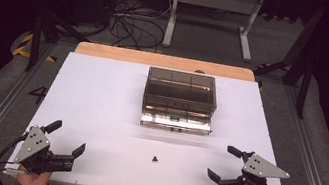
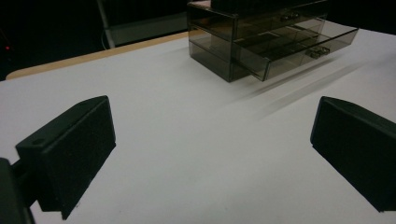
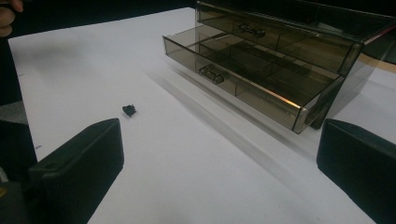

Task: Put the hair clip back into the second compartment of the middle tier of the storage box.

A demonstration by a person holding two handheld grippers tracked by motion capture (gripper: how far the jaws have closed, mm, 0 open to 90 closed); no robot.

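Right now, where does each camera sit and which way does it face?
High view: above the near table edge, looking forward and down; both hands with left gripper and right gripper, jaws apart.
Left gripper view: low over the white table, facing the drawer box; own jaws.
Right gripper view: low, facing the box and its open lower drawer; own jaws.
Shared: the box; high and right gripper views also share the small black part.

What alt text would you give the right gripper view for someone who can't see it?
A smoky transparent drawer box stands on a white table with its lower drawer pulled out. A small black part lies on the table before it, beyond the right gripper, whose black jaws stand wide open and empty.
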